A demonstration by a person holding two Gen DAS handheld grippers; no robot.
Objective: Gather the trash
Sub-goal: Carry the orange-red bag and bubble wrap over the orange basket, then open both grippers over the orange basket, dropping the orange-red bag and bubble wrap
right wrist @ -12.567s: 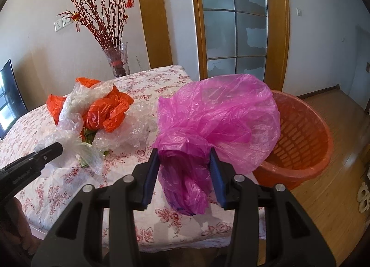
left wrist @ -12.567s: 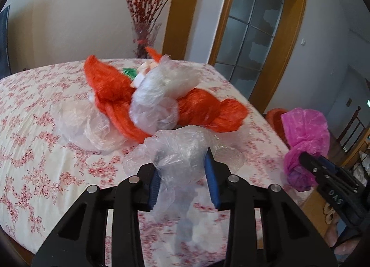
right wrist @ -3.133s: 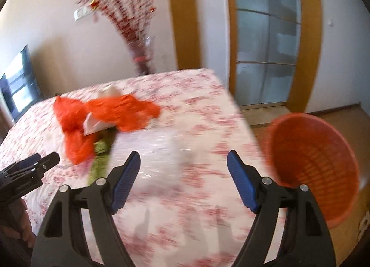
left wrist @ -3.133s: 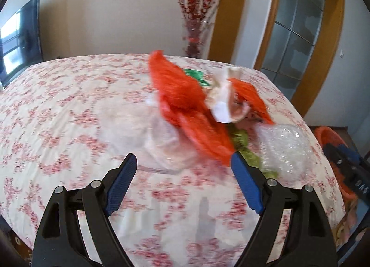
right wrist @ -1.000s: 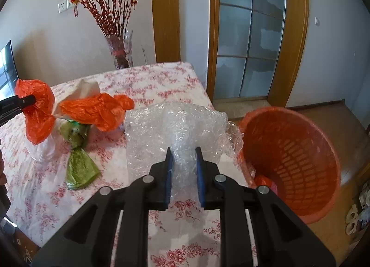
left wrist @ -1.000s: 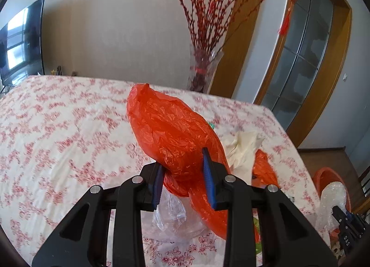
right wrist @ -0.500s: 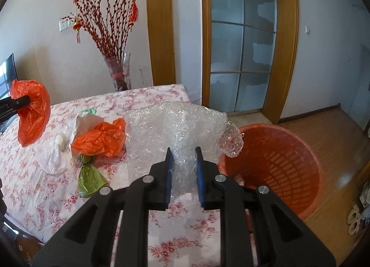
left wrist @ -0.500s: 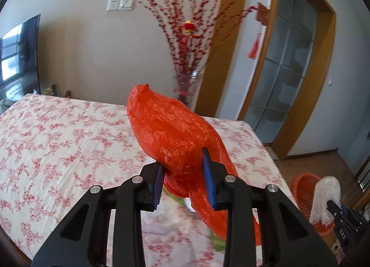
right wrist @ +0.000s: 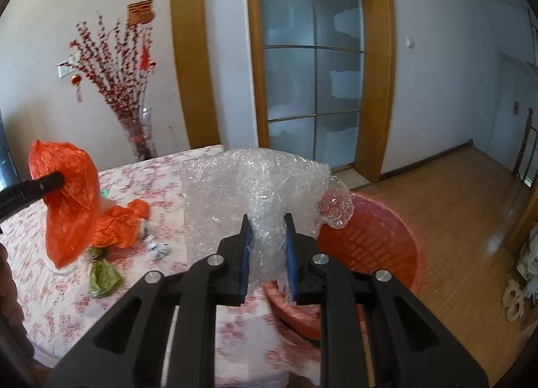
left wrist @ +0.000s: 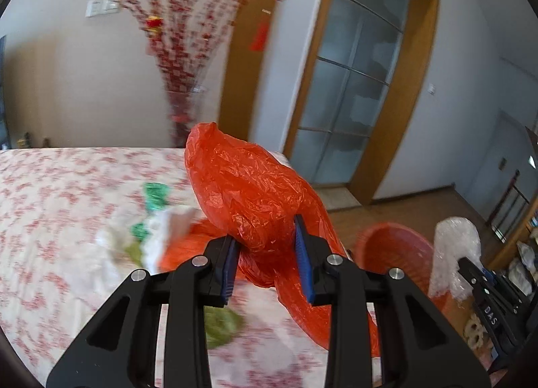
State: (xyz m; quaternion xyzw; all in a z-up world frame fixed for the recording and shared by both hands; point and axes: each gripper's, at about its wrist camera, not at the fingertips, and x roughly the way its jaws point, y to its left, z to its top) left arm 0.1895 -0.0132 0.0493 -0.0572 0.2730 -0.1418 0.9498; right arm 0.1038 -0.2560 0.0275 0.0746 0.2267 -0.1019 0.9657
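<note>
My left gripper (left wrist: 267, 246) is shut on an orange plastic bag (left wrist: 248, 193), held in the air above the table's right end. The same orange plastic bag (right wrist: 69, 206) hangs at the left of the right wrist view. My right gripper (right wrist: 267, 240) is shut on a sheet of clear bubble wrap (right wrist: 252, 186), held just left of and above the orange basket (right wrist: 380, 246). That bubble wrap (left wrist: 454, 246) also shows beside the basket (left wrist: 393, 246) in the left wrist view. Another orange bag (right wrist: 122, 221), a green bag (right wrist: 102, 275) and white scraps (right wrist: 158, 248) lie on the table.
The table carries a white cloth with red flowers (right wrist: 67, 304). A glass vase of red branches (right wrist: 139, 139) stands at its far edge. A glass door in a wooden frame (right wrist: 312, 62) is behind, and wooden floor (right wrist: 464, 220) lies right of the basket.
Both grippers have swung to the right and risen with their loads. The basket has come nearer in both views, and the bubble wrap now overlaps its rim.
</note>
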